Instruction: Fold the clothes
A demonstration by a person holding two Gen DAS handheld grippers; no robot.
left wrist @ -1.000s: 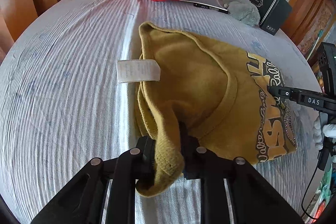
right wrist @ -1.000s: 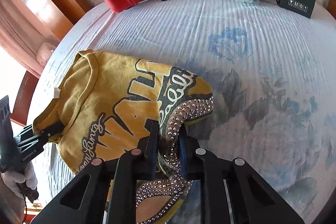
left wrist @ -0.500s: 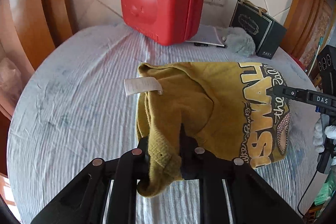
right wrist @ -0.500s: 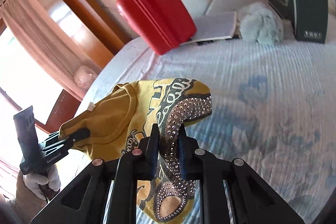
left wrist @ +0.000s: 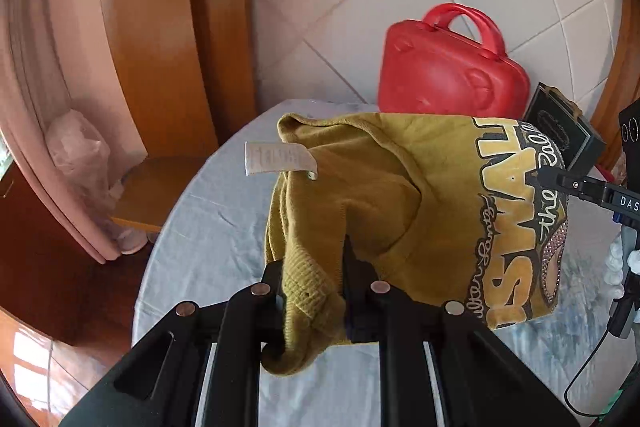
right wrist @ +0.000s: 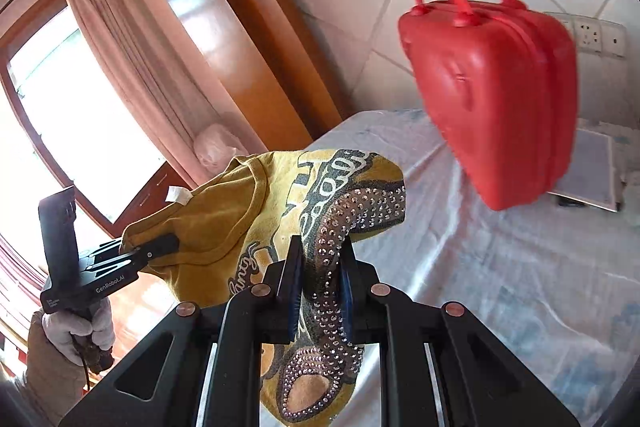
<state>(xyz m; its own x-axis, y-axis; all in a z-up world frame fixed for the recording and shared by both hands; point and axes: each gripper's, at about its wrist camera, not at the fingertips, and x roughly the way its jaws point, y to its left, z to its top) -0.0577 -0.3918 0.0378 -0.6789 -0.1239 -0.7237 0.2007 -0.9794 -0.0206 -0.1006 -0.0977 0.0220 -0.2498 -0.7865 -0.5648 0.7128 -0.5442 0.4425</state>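
Observation:
A mustard-yellow printed T-shirt (left wrist: pixel 384 195) hangs lifted off the bed, stretched between both grippers. My left gripper (left wrist: pixel 312 267) is shut on a bunched ribbed edge of it, with a white care label (left wrist: pixel 278 158) sticking out near the collar. My right gripper (right wrist: pixel 320 259) is shut on the studded printed part of the T-shirt (right wrist: pixel 224 219). In the right wrist view the left gripper (right wrist: pixel 160 247) shows at the far left, held by a white-gloved hand (right wrist: pixel 78 331). In the left wrist view the right gripper (left wrist: pixel 538 175) grips the shirt's right side.
A bed with a pale blue floral sheet (right wrist: pixel 500 267) lies below. A red hard case (right wrist: pixel 492 95) stands at the back against the tiled wall, with a dark green box (left wrist: pixel 564 131) and a notebook (right wrist: pixel 588 167) beside it. Wooden panels, a curtain and a window are on the left.
Both grippers have risen and tilted up with the T-shirt, which has come off the sheet and now hangs between them. The wall and case fill more of each view.

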